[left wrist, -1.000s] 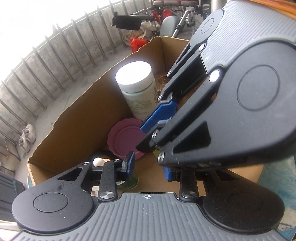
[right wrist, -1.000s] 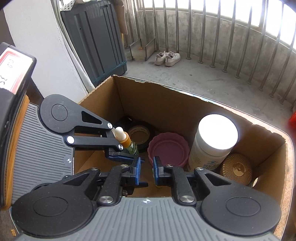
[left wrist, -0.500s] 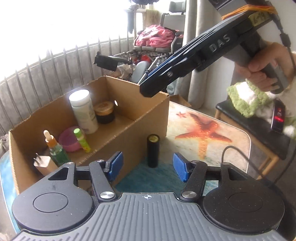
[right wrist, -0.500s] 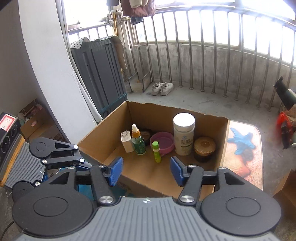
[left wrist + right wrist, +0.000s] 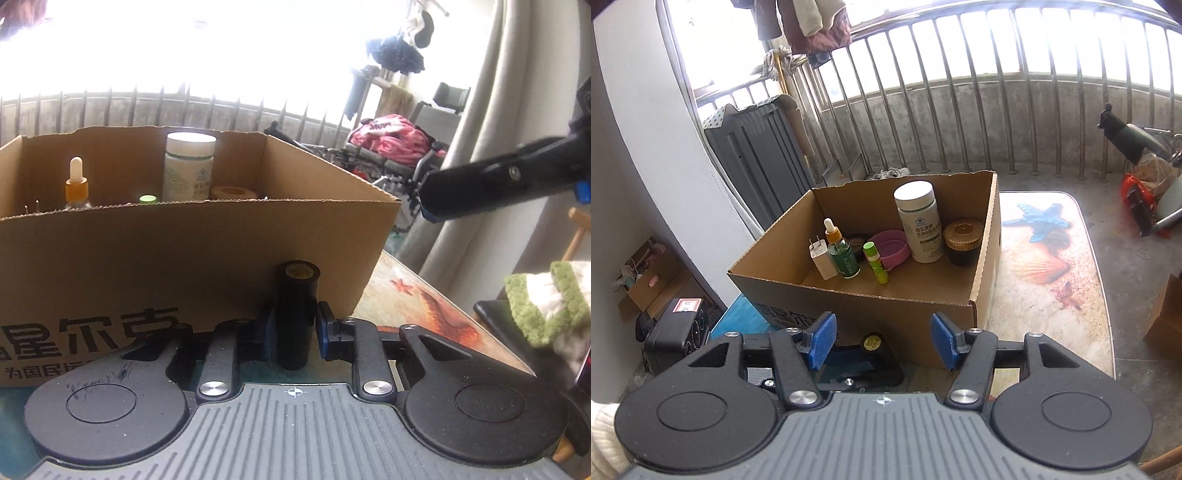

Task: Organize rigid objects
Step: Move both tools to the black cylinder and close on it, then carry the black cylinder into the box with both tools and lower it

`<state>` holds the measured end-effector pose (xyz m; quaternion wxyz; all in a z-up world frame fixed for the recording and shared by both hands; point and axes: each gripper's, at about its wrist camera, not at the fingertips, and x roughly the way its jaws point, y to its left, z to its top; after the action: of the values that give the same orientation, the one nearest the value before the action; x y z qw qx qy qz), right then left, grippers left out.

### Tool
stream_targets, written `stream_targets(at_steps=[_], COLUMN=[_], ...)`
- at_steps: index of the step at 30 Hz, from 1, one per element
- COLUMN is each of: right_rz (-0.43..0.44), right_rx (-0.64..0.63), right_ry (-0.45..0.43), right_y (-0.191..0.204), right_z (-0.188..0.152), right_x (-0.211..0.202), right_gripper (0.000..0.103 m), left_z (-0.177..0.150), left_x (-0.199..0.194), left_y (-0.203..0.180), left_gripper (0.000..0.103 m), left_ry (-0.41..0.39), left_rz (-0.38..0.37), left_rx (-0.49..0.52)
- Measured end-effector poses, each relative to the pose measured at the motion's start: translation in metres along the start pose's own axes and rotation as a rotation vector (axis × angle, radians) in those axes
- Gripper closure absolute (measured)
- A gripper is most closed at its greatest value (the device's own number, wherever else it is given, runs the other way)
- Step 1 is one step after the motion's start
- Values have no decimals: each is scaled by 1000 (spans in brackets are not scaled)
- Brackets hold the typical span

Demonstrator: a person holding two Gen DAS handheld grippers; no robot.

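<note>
Left wrist view: the left gripper (image 5: 293, 328) sits low on the table, just in front of the near wall of the cardboard box (image 5: 192, 258). A black cylinder (image 5: 297, 314) stands upright between its blue pads (image 5: 327, 332). The jaws have just been closing; the left pad meets the cylinder's side, while a thin sliver seems to remain at the right pad, so whether the grip is firm I cannot tell. The cylinder stands outside the box, close to its near wall, on the printed table mat (image 5: 424, 306).

Over the box's near edge show the tops of a dropper bottle (image 5: 77, 181), a white pill bottle (image 5: 189, 168), a green cap (image 5: 146, 199) and a round gold lid (image 5: 232, 192). At upper right the right gripper (image 5: 491, 188) reaches in from the right, well above the mat. A green-and-white knitted sleeve (image 5: 546, 299) shows at the right edge.

In the right wrist view the right gripper (image 5: 882, 341) hangs above and nearer than the box, its blue pads apart with nothing between them. Below it the cylinder's yellow-labelled top (image 5: 872, 341) is seen, with the left gripper around it. Inside the box (image 5: 849, 299), along the far side from left to right, stand a white charger plug (image 5: 822, 258), the dropper bottle (image 5: 842, 253), a green tube (image 5: 875, 262), a pink bowl (image 5: 892, 249), the pill bottle (image 5: 919, 221) and a dark jar with the gold lid (image 5: 963, 240). The starfish mat (image 5: 1049, 258) lies right of the box.
</note>
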<state>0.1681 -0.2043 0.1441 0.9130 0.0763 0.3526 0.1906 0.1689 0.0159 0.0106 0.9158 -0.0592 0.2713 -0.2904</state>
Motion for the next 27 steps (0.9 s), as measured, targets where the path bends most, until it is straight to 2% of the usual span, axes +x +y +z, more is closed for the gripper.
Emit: stream_targets(at_steps=[3,7,10,15,19,22,23,27], right_rz=[-14,14,9,86,84,27,27,24], right_rx=[-45,-42,-27,-23,-46,-75,-72,-72], right_ry=[31,72,51,83,102,110,102,72], right_y=[10,14,13,18,29,35,36,39], right_z=[-8,-17,-19,-21,-24,-28,-29,-26], right_x=[8,26,33,42,45,48,46,35], right_gripper=[43,43,43,43,47,53,60,68], left_z=[1,-1,-2,-1,1,2,2,10], left_x=[-2,-10,-16,-22,-24,-28,-30,-40], left_y=[-3,-3,-5,-10,-14,-20,-21,-25], left_gripper=[82,82,82,82,82,82,82,82], left_ry=[11,19,19,0,3,-3,-8,-22], left_rz=[15,19,13,15,-9,-10,-9,-22], left_rx=[36,53,80,113,115,149,157,173])
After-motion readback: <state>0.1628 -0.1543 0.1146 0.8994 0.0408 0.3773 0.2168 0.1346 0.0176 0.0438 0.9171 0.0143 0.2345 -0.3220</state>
